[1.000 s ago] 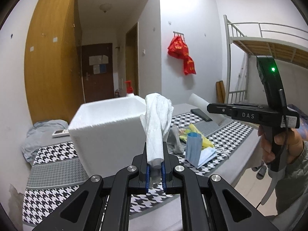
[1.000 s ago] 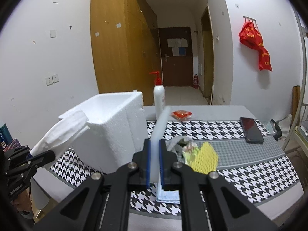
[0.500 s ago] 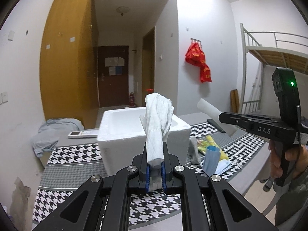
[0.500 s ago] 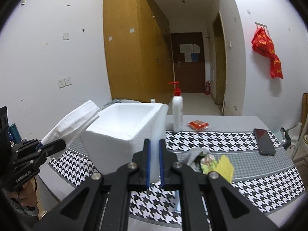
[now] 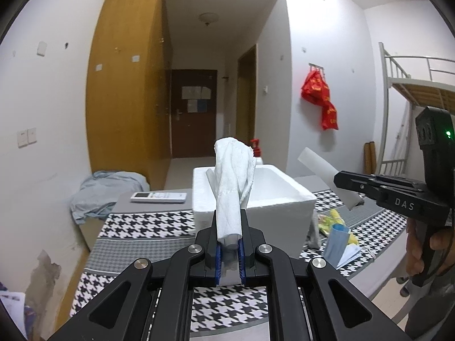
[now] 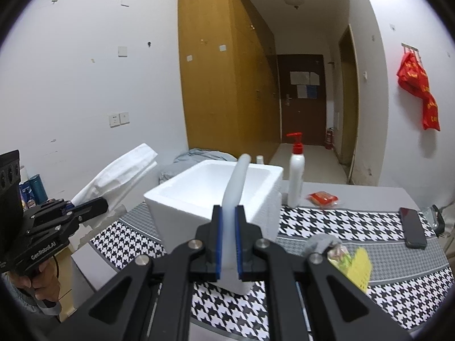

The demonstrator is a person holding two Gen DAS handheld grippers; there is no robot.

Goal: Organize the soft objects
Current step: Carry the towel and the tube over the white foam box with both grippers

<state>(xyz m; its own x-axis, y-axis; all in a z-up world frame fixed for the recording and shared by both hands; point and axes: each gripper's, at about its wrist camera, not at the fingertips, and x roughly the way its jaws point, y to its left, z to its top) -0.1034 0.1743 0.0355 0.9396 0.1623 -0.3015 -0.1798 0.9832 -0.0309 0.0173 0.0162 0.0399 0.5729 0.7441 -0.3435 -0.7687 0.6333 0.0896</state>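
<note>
My left gripper (image 5: 229, 227) is shut on a rolled white cloth (image 5: 231, 182) that stands up out of the jaws. It hangs in front of an open white foam box (image 5: 273, 199) on the houndstooth-covered table (image 5: 148, 224). My right gripper (image 6: 228, 218) is shut on a bent white foam strip (image 6: 236, 182), just short of the same foam box (image 6: 199, 199). Each gripper shows in the other view: the right gripper (image 5: 338, 180) at the right edge and the left gripper (image 6: 102, 203) at the far left with the cloth (image 6: 119, 176). A grey sock (image 6: 321, 243), a yellow mesh piece (image 6: 361, 264) and a blue mask (image 5: 337, 241) lie right of the box.
Behind the box are a red-topped pump bottle (image 6: 295, 176) and a red packet (image 6: 322, 199). A phone (image 6: 412, 227) lies at the far right. A remote (image 5: 157, 197) and a blue-grey cloth heap (image 5: 105, 190) lie left of the box. A bunk bed (image 5: 412, 85) is on the right.
Both grippers have risen and swung with their loads still held. The foam box now sits lower in both views, and its open top shows.
</note>
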